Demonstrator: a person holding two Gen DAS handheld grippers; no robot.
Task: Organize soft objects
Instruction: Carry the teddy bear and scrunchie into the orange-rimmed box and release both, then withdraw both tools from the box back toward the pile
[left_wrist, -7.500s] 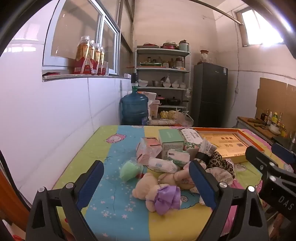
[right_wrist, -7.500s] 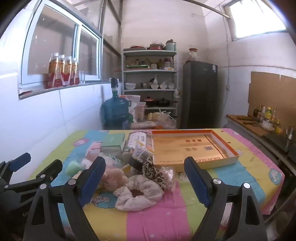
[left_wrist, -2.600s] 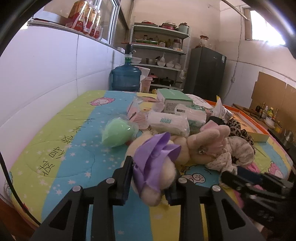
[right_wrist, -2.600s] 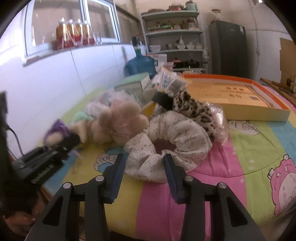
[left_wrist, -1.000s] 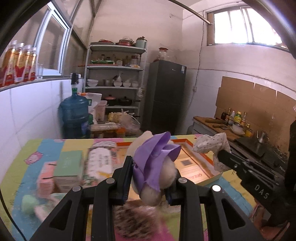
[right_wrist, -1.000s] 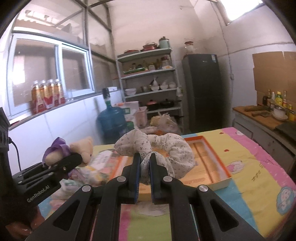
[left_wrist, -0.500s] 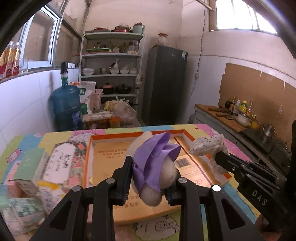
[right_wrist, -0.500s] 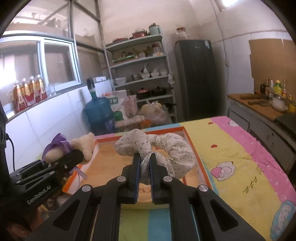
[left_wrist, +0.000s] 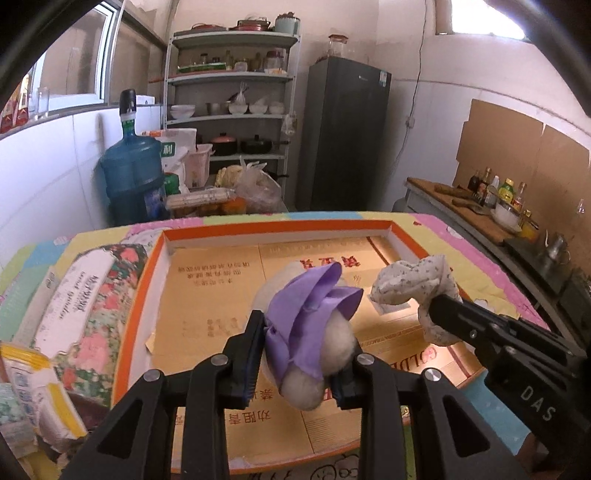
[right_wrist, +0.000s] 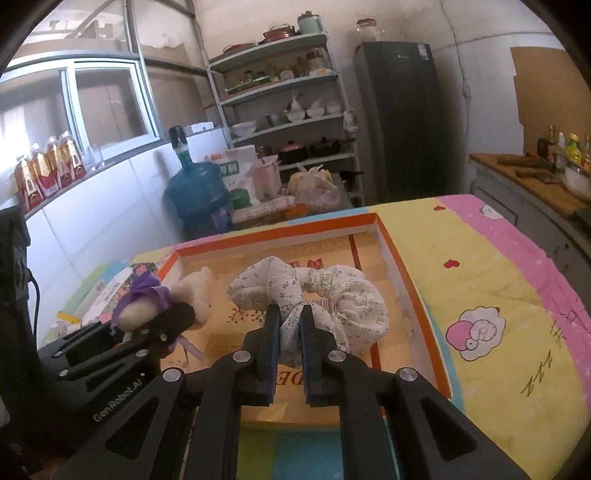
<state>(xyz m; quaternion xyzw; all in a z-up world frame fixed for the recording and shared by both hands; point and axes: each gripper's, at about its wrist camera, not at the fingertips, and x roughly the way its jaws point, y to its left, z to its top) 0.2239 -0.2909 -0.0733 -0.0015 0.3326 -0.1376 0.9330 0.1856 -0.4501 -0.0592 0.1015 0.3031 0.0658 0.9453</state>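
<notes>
My left gripper (left_wrist: 299, 350) is shut on a cream teddy bear with a purple bow (left_wrist: 310, 325) and holds it over the orange-rimmed cardboard tray (left_wrist: 155, 258). My right gripper (right_wrist: 288, 328) is shut on a white floral scrunchie (right_wrist: 332, 291), also above the tray (right_wrist: 395, 254). The scrunchie (left_wrist: 413, 284) shows at the right of the left wrist view. The bear (right_wrist: 192, 288) shows at the left of the right wrist view.
Tissue packs (left_wrist: 85, 280) and snack packets (left_wrist: 40, 387) lie left of the tray on the colourful cartoon cloth (right_wrist: 498, 295). Behind the table stand a blue water jug (left_wrist: 133, 177), a shelf rack (left_wrist: 229, 110) and a dark fridge (left_wrist: 347, 136). A counter with bottles (left_wrist: 495, 195) is at right.
Both grippers have moved forward and lower over the tray, still holding the bear and the scrunchie. The tray looks larger and nearer.
</notes>
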